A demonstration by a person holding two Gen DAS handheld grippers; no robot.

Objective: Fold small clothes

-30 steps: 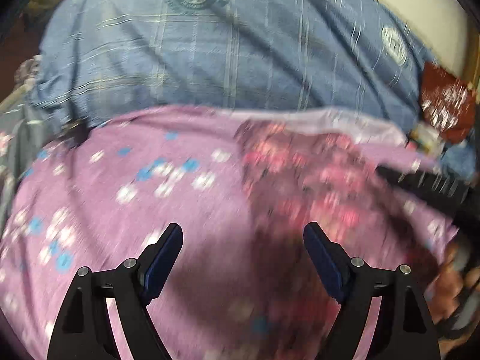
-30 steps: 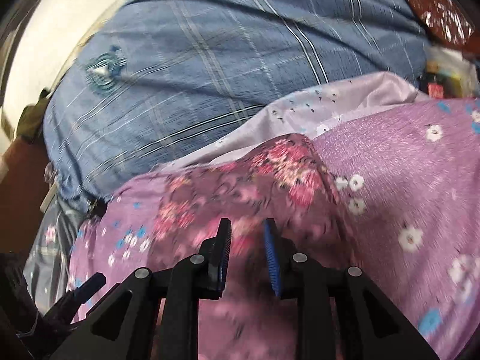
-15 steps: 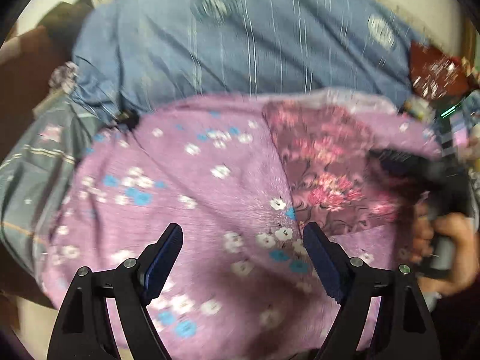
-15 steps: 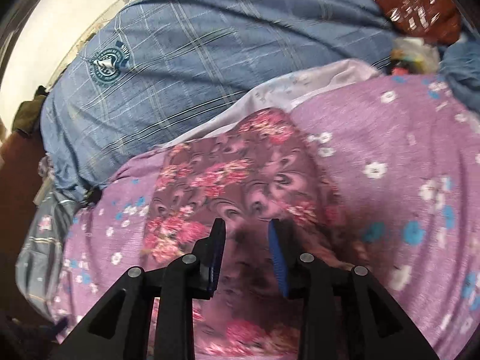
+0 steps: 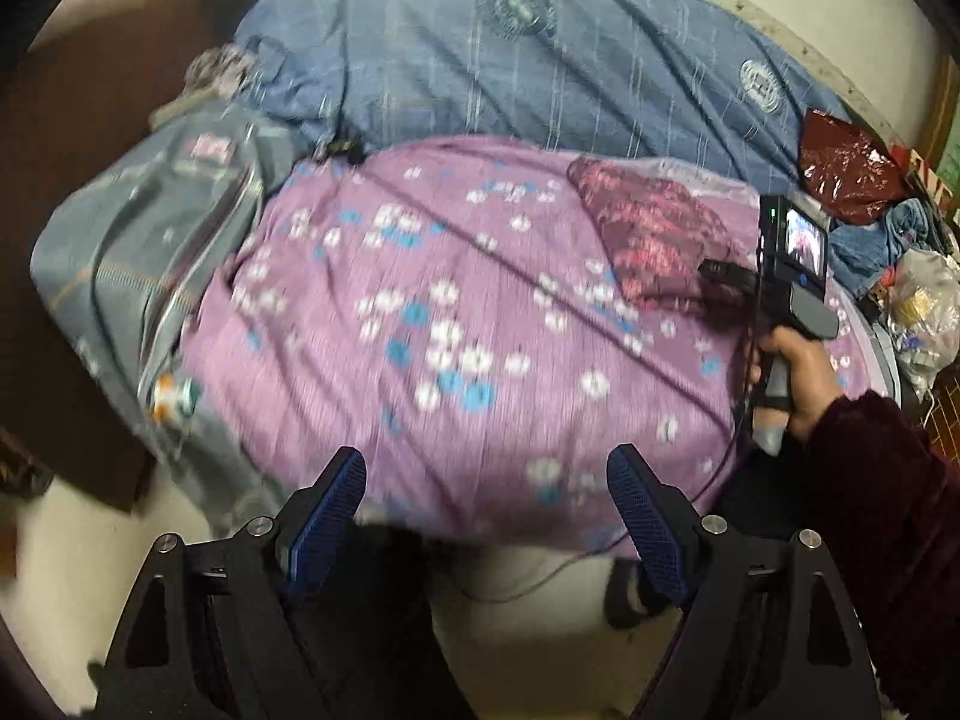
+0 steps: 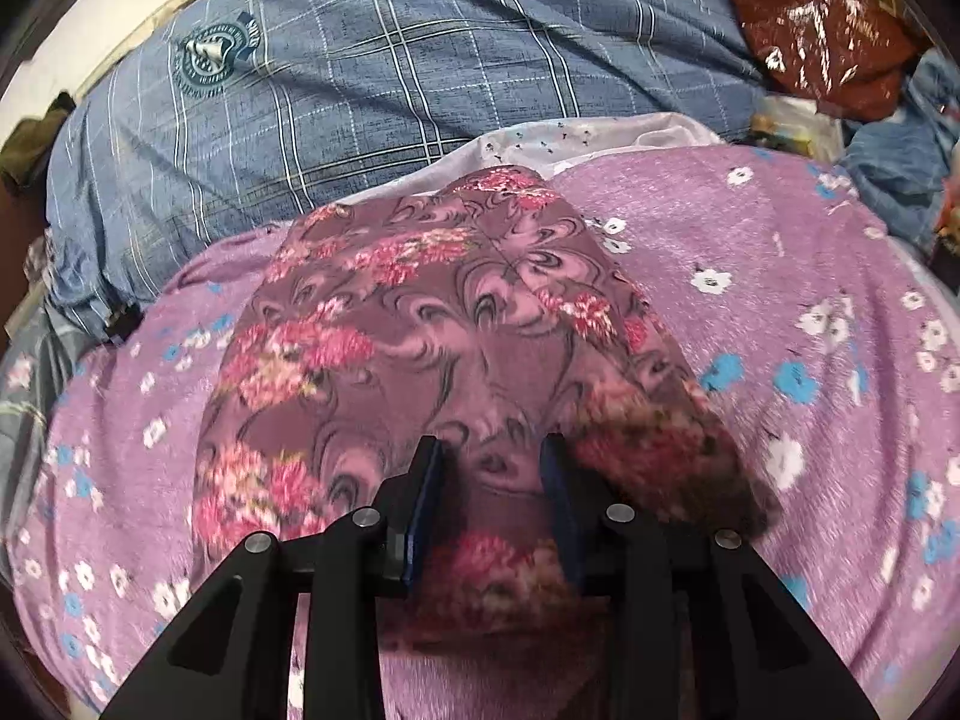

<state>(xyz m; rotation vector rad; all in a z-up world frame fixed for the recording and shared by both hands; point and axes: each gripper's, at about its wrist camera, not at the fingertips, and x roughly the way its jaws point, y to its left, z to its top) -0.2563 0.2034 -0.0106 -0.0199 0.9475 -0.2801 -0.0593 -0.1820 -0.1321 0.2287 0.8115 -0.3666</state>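
Observation:
A small maroon garment with pink flowers (image 6: 456,324) lies folded on the purple flowered bedspread (image 6: 780,276). My right gripper (image 6: 492,498) hovers low over its near edge with the jaws partly open and nothing between the pads. In the left wrist view the garment (image 5: 654,234) lies at the far right of the bedspread (image 5: 420,300), with the right gripper's body (image 5: 792,264) and the hand holding it beside it. My left gripper (image 5: 486,516) is wide open and empty, back off the bed's near edge above the floor.
A blue plaid quilt (image 6: 390,60) is piled behind the bedspread. A grey blanket (image 5: 144,240) hangs at the left. A dark red foil bag (image 6: 822,48) and plastic bags (image 5: 924,312) sit at the right. A thin cable (image 5: 540,294) runs across the bedspread.
My left gripper has pulled back off the bed, still open. My right gripper has let go of the garment, opened wider and drawn back toward its near edge.

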